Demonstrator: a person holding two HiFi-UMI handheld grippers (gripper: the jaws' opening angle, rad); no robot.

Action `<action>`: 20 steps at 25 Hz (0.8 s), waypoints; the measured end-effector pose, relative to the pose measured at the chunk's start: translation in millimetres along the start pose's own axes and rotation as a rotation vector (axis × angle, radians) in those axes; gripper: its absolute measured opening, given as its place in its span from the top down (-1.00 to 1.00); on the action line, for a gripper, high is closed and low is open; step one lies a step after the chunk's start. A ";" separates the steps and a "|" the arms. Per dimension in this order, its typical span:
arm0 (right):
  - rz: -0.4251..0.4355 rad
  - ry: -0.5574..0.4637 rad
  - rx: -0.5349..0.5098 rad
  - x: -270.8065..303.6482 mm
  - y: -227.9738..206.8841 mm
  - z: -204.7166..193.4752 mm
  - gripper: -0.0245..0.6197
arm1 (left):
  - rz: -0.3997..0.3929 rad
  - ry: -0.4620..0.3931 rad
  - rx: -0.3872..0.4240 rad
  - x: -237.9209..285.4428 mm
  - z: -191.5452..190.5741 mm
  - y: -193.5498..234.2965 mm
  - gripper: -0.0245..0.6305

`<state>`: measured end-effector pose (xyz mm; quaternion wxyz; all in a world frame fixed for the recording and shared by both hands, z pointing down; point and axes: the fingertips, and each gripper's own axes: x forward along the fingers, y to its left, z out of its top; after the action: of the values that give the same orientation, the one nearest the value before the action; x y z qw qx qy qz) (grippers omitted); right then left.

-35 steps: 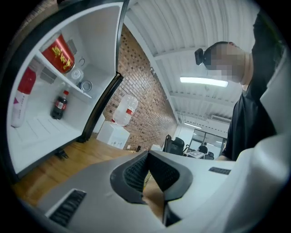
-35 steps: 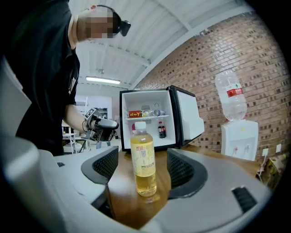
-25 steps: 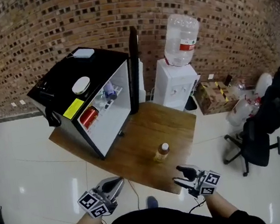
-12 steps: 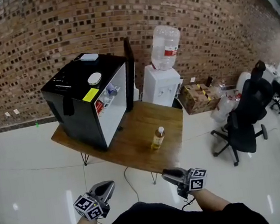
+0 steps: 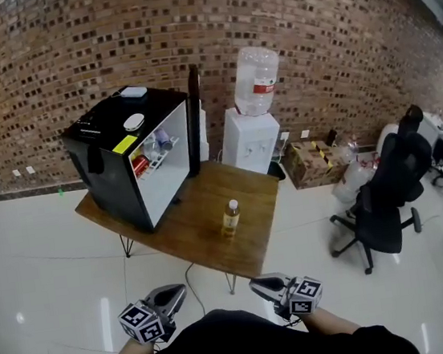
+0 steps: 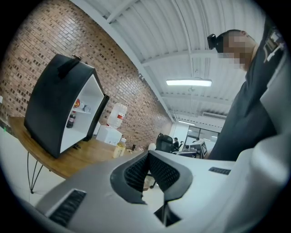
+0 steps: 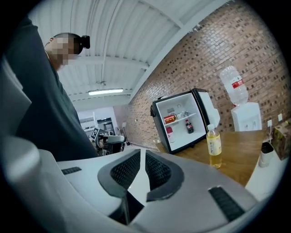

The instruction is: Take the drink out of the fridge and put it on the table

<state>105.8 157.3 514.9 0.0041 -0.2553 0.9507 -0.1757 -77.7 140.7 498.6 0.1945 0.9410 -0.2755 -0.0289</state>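
1. Well back from the furniture, a person stands on the glossy white floor (image 5: 56,275), holding both grippers low in front of the body and aimed toward the tabletop (image 5: 197,208).
2. The left gripper (image 5: 176,290) has its jaws pressed together, with nothing between them.
3. The right gripper (image 5: 256,283) has just been closing. Only a slim gap is left between its pads, and it holds nothing.
4. The drink bottle (image 5: 230,217), with pale yellow liquid and a white cap, stands upright on the wooden tabletop. It is out in the open toward the middle, apart from the fridge (image 5: 108,175) and well clear of both grippers.
5. The black fridge sits on the left end of the tabletop with its door (image 5: 194,119) swung wide open.
6. Inside the white interior, a red can (image 7: 170,119) lies on the shelf and a small dark bottle (image 7: 187,126) stands lower down.
7. Behind the tabletop, a white water dispenser (image 5: 251,140) with a big clear jug on top stands against the brick wall (image 5: 306,23).
8. To the right of the dispenser there is a cardboard box (image 5: 313,164) on the floor, and nearer to the person a black office chair (image 5: 383,203).
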 end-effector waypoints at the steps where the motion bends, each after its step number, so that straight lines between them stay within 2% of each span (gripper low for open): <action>1: 0.006 0.004 0.004 -6.7 -1.4 -2.5 0.78 | -0.005 0.011 0.006 7.3 -2.3 -7.1 0.94; 6: 0.028 0.024 -0.004 -21.9 -10.3 -13.1 0.85 | -0.012 0.030 0.021 27.9 -3.0 -22.6 0.94; 14: 0.062 0.040 -0.019 -14.8 -4.2 -19.1 0.87 | 0.002 0.033 0.006 21.4 -8.0 -17.4 0.94; 20: 0.045 0.040 -0.034 -17.7 -2.9 -18.2 0.87 | -0.008 0.028 0.003 20.4 -4.1 -15.1 0.94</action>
<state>120.8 169.6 531.4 -0.0153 -0.2305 0.9590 -0.1642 -52.1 143.0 497.6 0.1969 0.9427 -0.2688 -0.0161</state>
